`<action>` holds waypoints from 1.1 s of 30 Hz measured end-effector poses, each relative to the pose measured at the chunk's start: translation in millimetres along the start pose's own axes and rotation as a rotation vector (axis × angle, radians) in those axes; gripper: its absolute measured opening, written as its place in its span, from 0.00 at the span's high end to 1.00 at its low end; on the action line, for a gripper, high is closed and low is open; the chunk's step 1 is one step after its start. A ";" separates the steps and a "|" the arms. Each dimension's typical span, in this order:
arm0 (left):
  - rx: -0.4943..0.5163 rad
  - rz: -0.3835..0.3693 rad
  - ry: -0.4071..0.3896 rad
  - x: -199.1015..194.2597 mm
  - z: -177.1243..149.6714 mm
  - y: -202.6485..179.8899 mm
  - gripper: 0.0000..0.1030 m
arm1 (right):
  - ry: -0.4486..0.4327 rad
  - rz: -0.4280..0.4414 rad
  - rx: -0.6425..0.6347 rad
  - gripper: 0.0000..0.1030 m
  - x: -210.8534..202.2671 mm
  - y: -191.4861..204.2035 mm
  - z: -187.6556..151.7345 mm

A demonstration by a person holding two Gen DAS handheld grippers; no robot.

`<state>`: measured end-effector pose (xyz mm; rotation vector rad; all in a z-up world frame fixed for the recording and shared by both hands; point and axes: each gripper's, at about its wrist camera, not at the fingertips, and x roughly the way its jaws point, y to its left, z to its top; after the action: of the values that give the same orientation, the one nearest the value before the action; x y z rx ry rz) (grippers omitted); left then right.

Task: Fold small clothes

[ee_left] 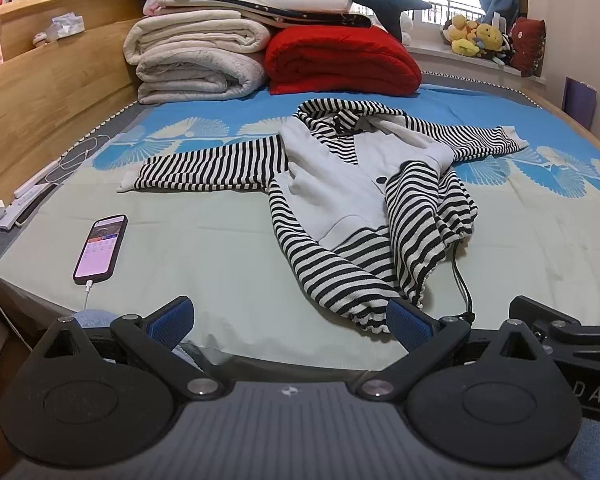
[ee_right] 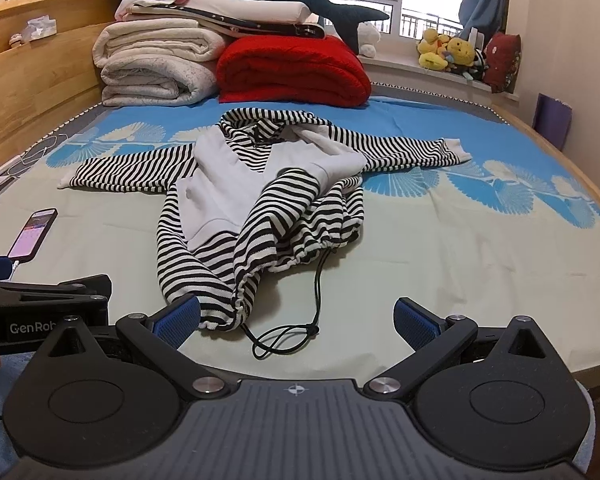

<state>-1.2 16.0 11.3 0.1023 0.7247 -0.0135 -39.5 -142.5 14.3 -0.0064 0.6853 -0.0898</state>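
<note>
A small black-and-white striped hooded top with a grey front (ee_left: 340, 184) lies on the bed, sleeves spread left and right, its lower part rumpled and folded up. It also shows in the right wrist view (ee_right: 252, 188). A black drawstring (ee_right: 296, 332) trails from its hem toward me. My left gripper (ee_left: 290, 320) is open and empty at the bed's near edge, its right fingertip next to the hem. My right gripper (ee_right: 298, 320) is open and empty just before the drawstring loop. The left gripper's body (ee_right: 40, 312) shows at the left of the right wrist view.
A phone (ee_left: 100, 248) on a charging cable lies on the bed's left side. Folded white blankets (ee_left: 196, 56) and a red blanket (ee_left: 340, 60) are stacked at the far end, with a plush shark on top. A wooden headboard (ee_left: 40, 92) runs along the left.
</note>
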 end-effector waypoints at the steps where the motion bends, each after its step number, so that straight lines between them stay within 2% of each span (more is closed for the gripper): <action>1: 0.000 0.000 0.000 0.0 -0.1 0.1 0.01 | -0.001 -0.001 -0.002 0.01 0.1 -0.5 0.2; 26: -0.002 0.007 0.032 8.6 -0.8 0.5 0.01 | 0.030 0.021 0.022 0.01 7.9 -4.0 1.0; 33: -0.050 -0.047 0.083 27.0 6.7 9.5 0.01 | 0.090 0.046 0.099 0.01 34.5 -24.7 8.5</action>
<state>23.9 25.4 -0.8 0.0385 0.8101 -0.0359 -9.5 -170.2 -0.1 0.1093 0.7695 -0.0804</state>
